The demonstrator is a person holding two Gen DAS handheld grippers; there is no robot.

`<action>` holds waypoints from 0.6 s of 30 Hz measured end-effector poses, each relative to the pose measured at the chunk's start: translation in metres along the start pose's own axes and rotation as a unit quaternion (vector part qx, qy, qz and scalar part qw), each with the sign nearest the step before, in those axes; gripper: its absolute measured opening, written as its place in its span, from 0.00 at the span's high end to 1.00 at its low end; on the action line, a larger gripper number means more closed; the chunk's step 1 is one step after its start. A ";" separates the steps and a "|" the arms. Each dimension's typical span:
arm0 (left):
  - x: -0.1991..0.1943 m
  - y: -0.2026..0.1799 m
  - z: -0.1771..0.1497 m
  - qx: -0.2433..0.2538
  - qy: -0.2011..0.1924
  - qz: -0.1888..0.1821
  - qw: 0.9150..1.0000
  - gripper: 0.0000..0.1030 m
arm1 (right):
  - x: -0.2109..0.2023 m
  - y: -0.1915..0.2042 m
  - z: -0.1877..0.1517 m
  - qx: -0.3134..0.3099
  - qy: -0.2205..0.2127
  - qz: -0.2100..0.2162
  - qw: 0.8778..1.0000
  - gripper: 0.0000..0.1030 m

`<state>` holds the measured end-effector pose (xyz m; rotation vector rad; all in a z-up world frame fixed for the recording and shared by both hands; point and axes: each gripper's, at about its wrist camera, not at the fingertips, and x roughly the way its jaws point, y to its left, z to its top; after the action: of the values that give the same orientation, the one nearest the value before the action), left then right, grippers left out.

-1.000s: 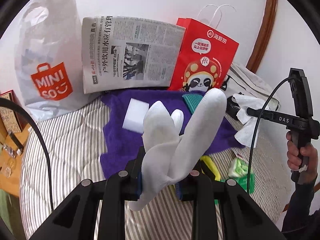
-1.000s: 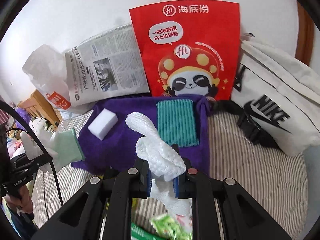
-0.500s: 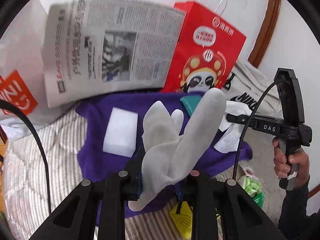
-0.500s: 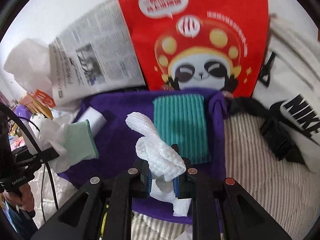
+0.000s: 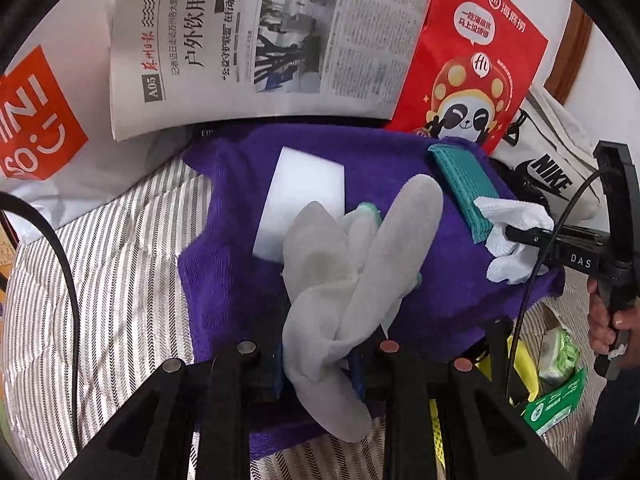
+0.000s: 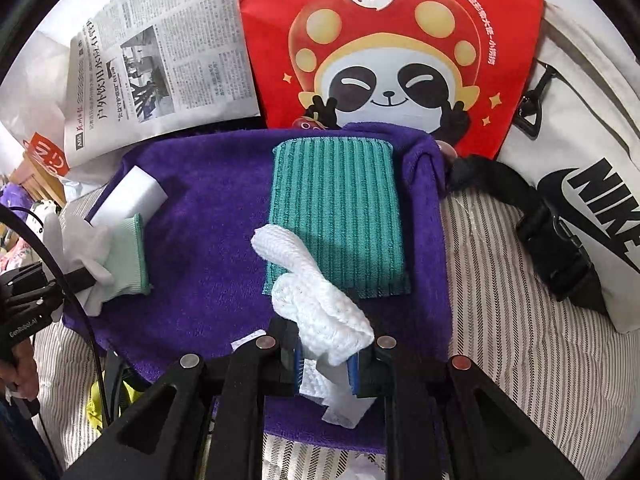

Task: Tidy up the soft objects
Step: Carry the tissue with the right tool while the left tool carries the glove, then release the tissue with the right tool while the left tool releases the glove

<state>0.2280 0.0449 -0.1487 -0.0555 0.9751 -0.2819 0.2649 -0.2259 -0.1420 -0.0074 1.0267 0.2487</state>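
Both tools (image 5: 318, 364) lower, near towel (image 5: 240, 184) probably

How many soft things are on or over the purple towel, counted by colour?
White: 3: sponge block, glove in the left gripper, knitted cloth in the right gripper
Teal: 1: ribbed cloth
Purple: 1: the towel itself
Total: 5
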 end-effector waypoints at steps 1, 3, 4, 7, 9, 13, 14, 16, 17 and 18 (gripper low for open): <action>0.001 0.000 -0.001 0.000 0.002 0.000 1.000 0.77 | 0.000 0.001 -0.001 -0.003 -0.001 0.000 1.000 0.82; 0.003 -0.002 -0.002 0.008 0.002 0.011 1.000 0.77 | 0.001 0.003 -0.003 -0.012 -0.002 -0.001 1.000 0.82; 0.004 -0.005 -0.004 0.015 0.000 0.020 1.000 0.76 | 0.002 0.003 -0.003 -0.014 -0.002 -0.003 1.000 0.82; 0.005 -0.012 -0.005 0.033 -0.002 0.039 0.999 0.75 | 0.007 0.005 -0.005 -0.016 0.002 -0.003 1.000 0.82; 0.006 -0.015 -0.006 0.039 -0.003 0.048 0.998 0.72 | 0.010 0.005 -0.007 -0.018 0.004 -0.005 1.000 0.82; 0.006 -0.020 -0.008 0.053 -0.005 0.062 0.997 0.72 | 0.016 0.004 -0.007 -0.017 0.006 -0.008 1.000 0.81; 0.006 -0.019 -0.008 0.051 -0.005 0.061 0.997 0.72 | 0.017 0.003 -0.007 -0.015 0.009 -0.006 1.000 0.79; 0.006 -0.018 -0.008 0.051 -0.006 0.057 0.997 0.70 | 0.020 0.003 -0.007 -0.012 0.013 -0.004 1.000 0.69; 0.007 -0.018 -0.008 0.051 -0.005 0.056 0.997 0.69 | 0.021 0.003 -0.008 -0.012 0.016 -0.002 1.000 0.58; 0.007 -0.018 -0.008 0.051 -0.005 0.056 0.997 0.66 | 0.022 0.004 -0.008 -0.012 0.016 -0.001 1.000 0.54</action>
<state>0.2211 0.0266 -0.1555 0.0909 0.9488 -0.2275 0.2680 -0.2188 -0.1638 -0.0338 1.0563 0.2598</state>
